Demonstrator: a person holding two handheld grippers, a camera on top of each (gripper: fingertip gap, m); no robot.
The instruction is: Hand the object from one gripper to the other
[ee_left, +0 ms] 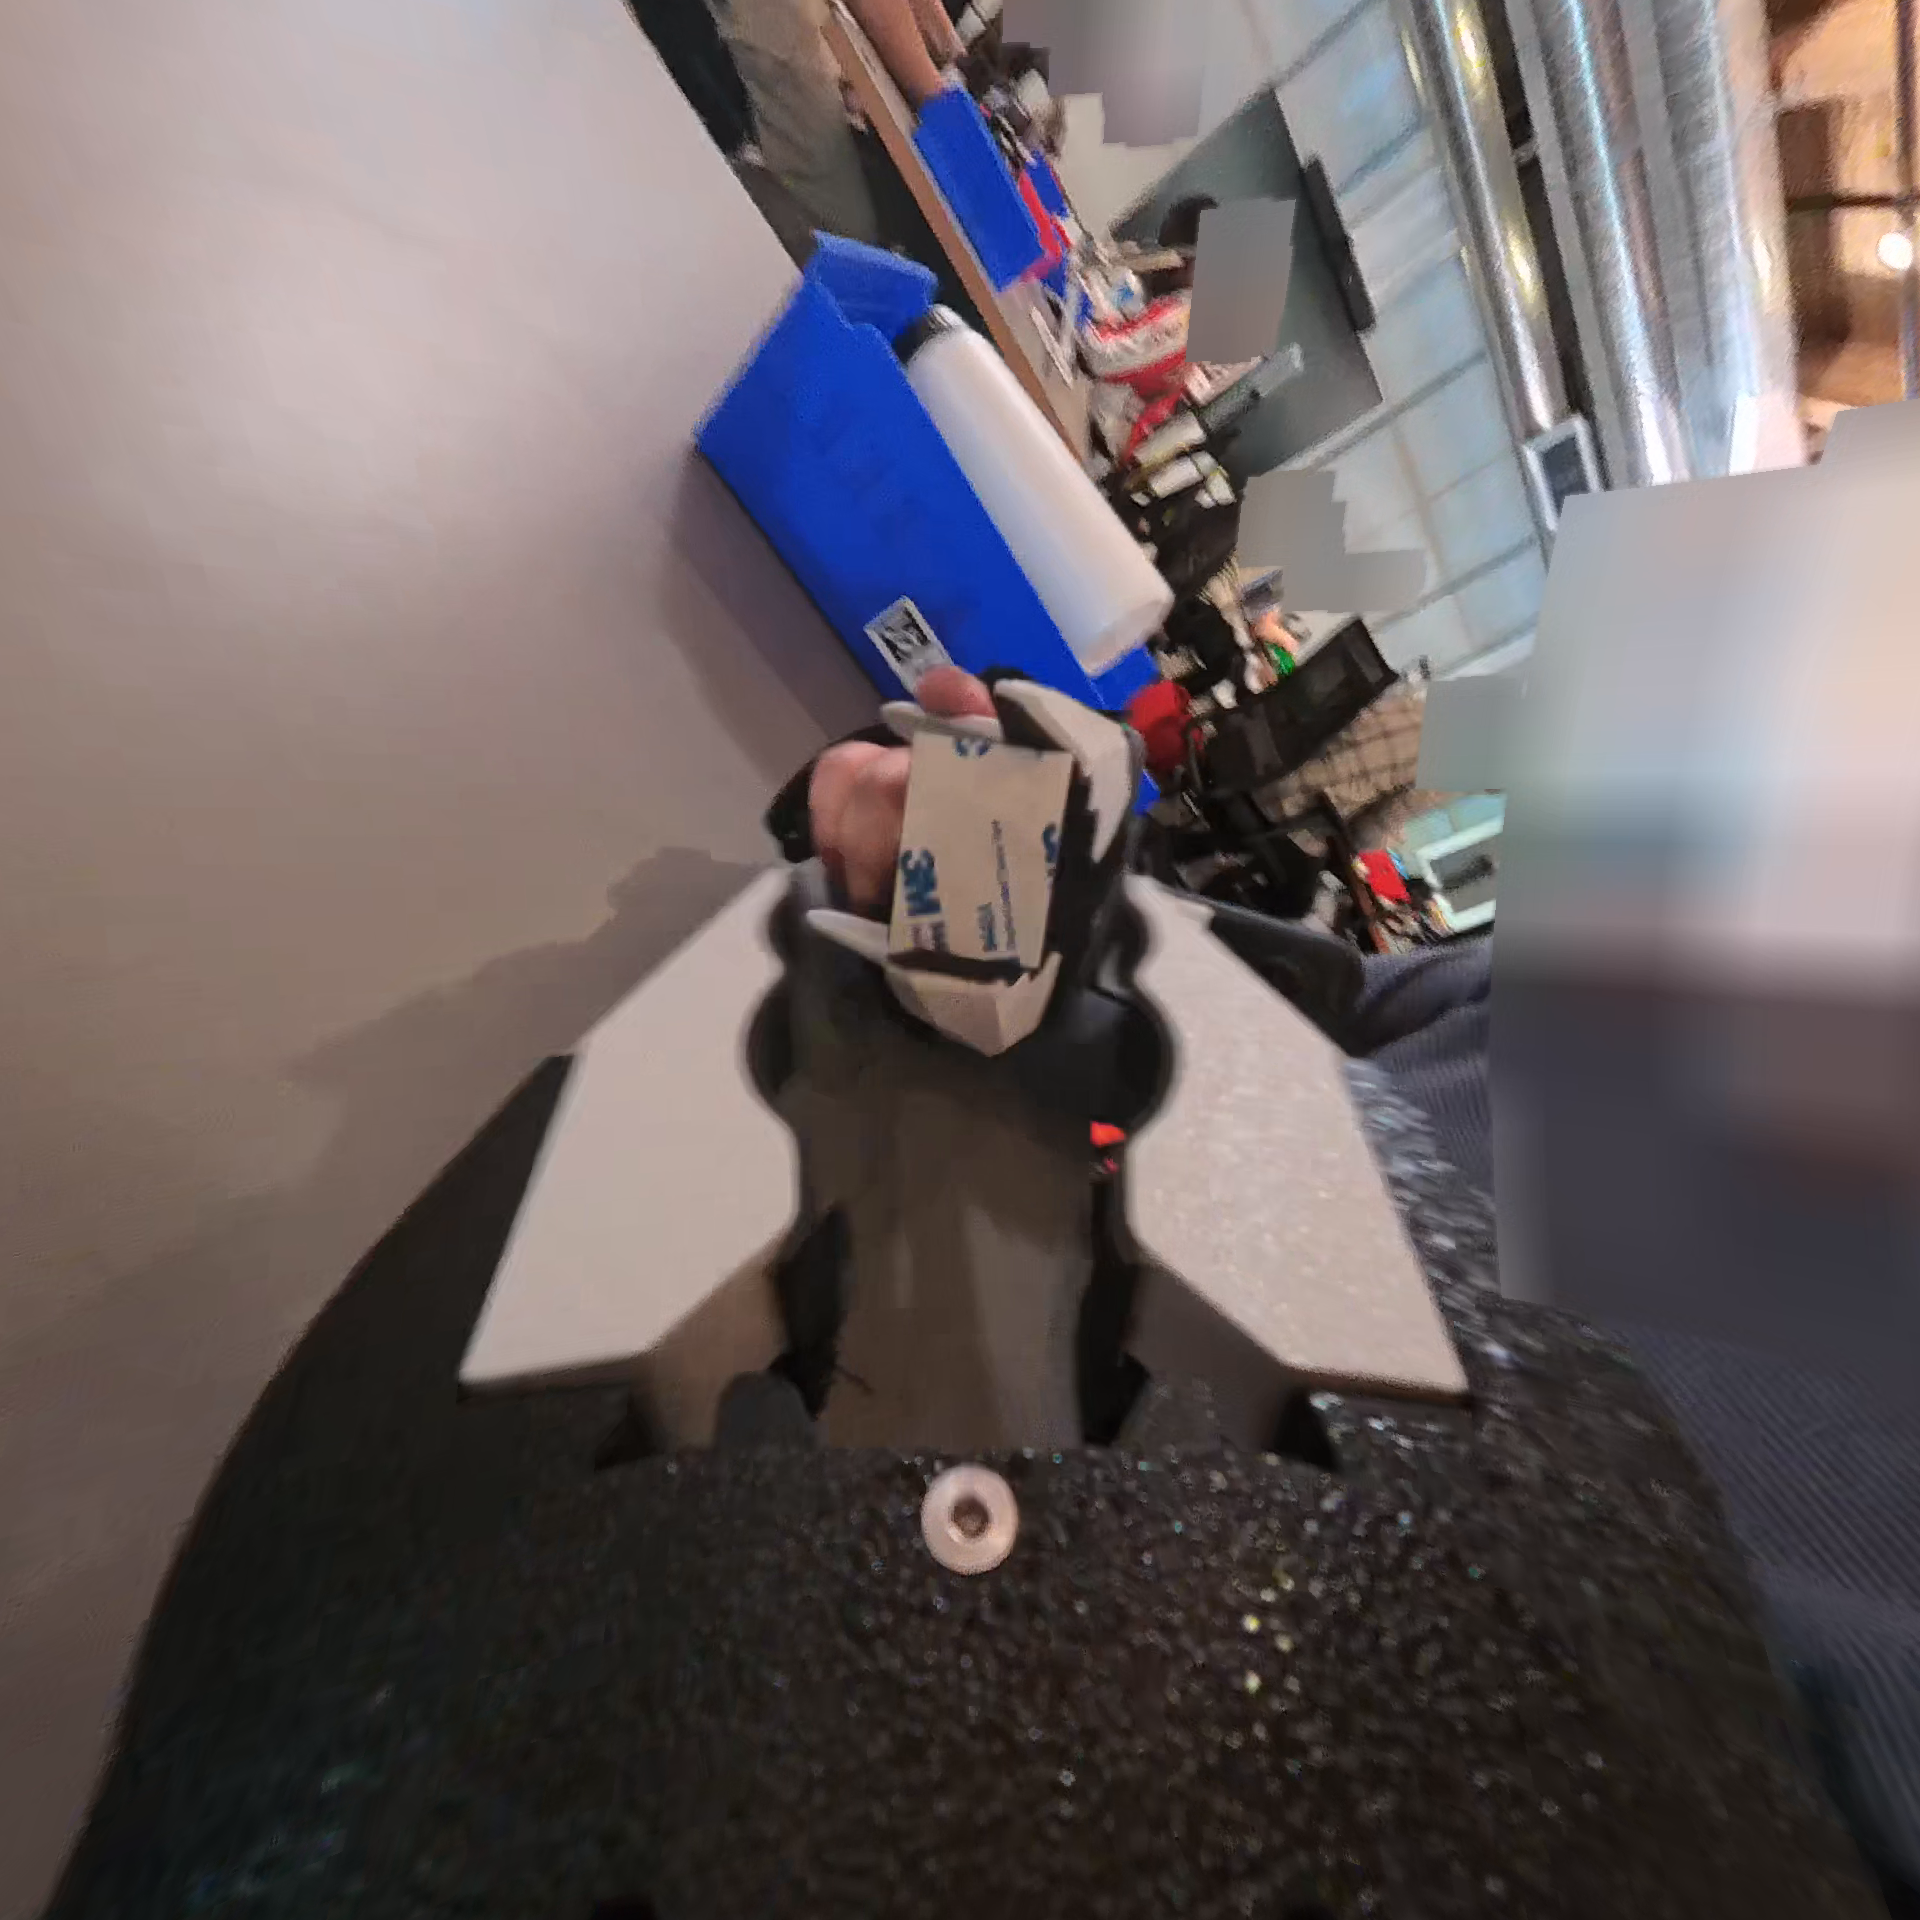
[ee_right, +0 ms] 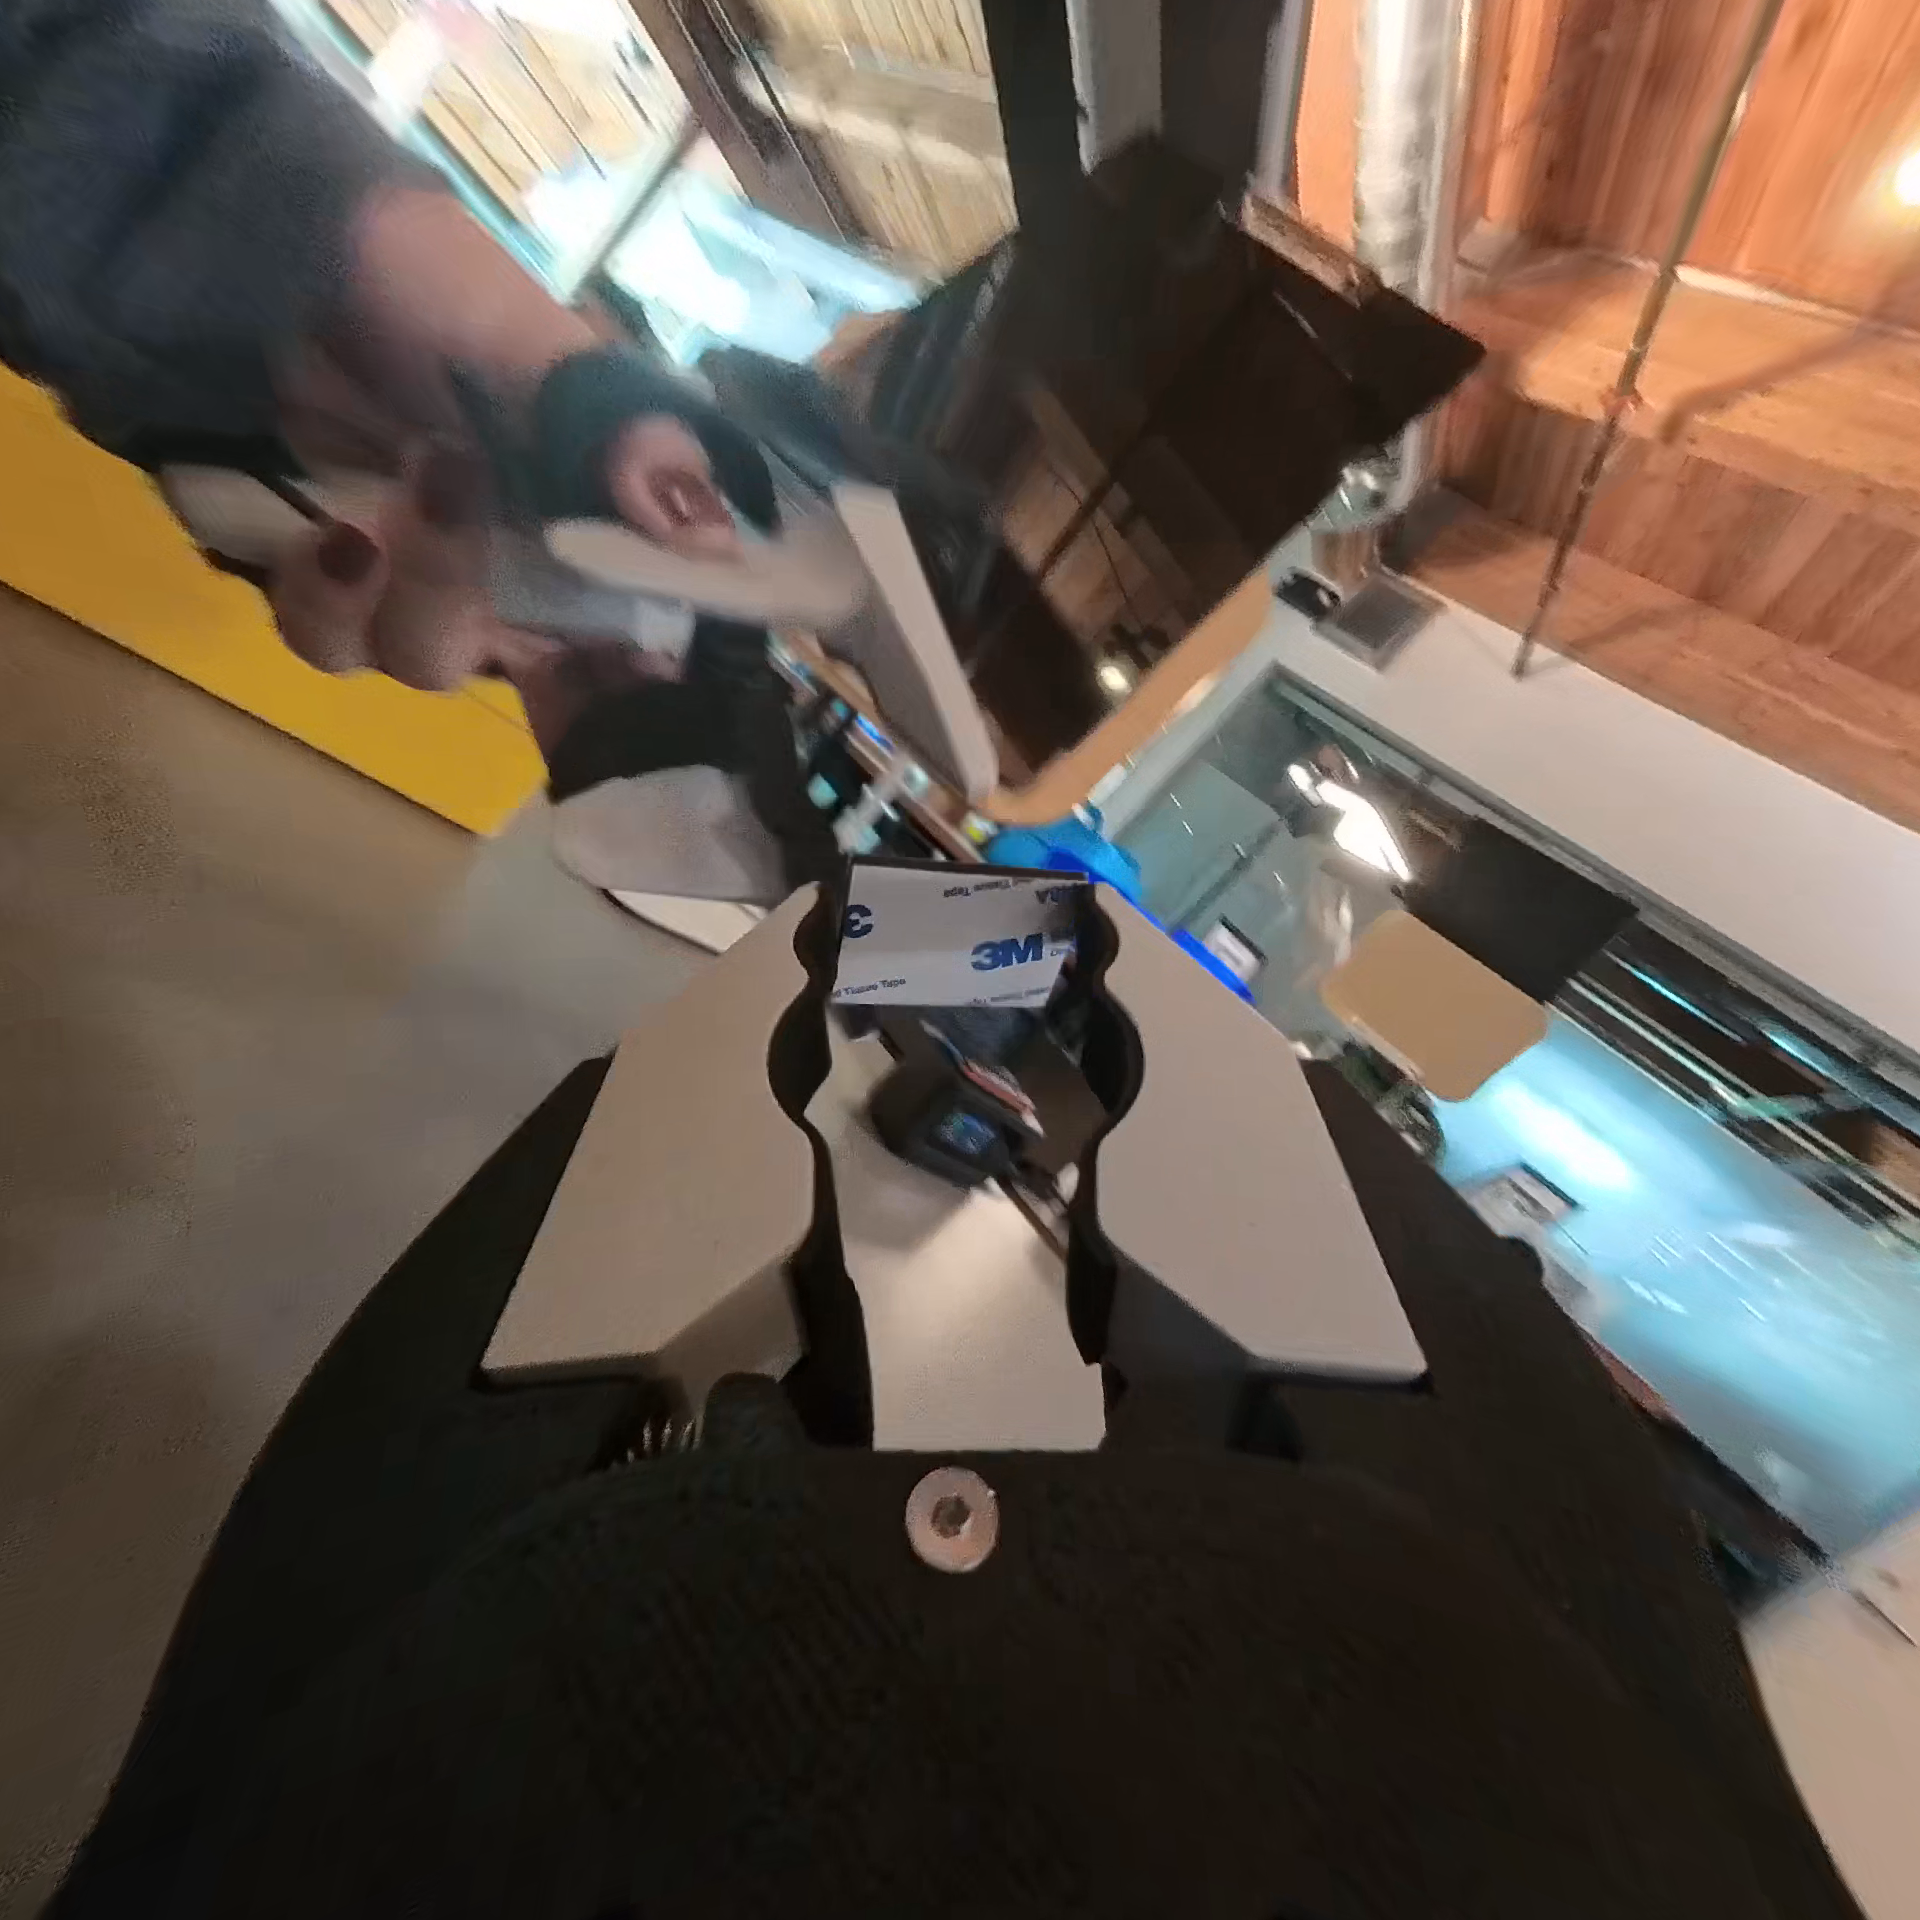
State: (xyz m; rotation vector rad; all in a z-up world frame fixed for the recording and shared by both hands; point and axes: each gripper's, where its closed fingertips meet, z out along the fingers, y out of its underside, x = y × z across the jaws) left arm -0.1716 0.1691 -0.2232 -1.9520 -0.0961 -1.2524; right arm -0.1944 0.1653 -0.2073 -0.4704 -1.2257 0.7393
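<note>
— Where is the adhesive pad (ee_right: pixel 961 951)?

— Clamped at the very tips of the right hand-held gripper (ee_right: pixel 956 912). In the right wrist view both pale fingers press on the pad's two ends, and it is held up off the worktop (ee_left: pixel 312 416).

— Any writing on it?

— Yes. Its pale paper liner carries a blue printed logo repeated across it, with lines of small blue text (sharp in the right wrist view, softer in the left). Dark foam shows along the liner's edge.

— And the left hand-held gripper (ee_left: pixel 971 925)?

— Its fingers stand wide apart, holding nothing. The left wrist view looks between them at the right one facing it, with the pad in its tips and a hand (ee_left: pixel 862 821) behind it. The left fingers are not on the pad.

— What does only one view show?

— Only the left wrist view has the blue bin (ee_left: pixel 831 488) at the far side of the worktop, with a white bottle (ee_left: pixel 1018 488) lying along it and a black-and-white sticker (ee_left: pixel 906 639) on its side, too blurred to read. Only the right wrist view has the yellow edge (ee_right: pixel 208 634) at the left. Above it are pale gripper fingers, too smeared to tell how they stand.
</note>
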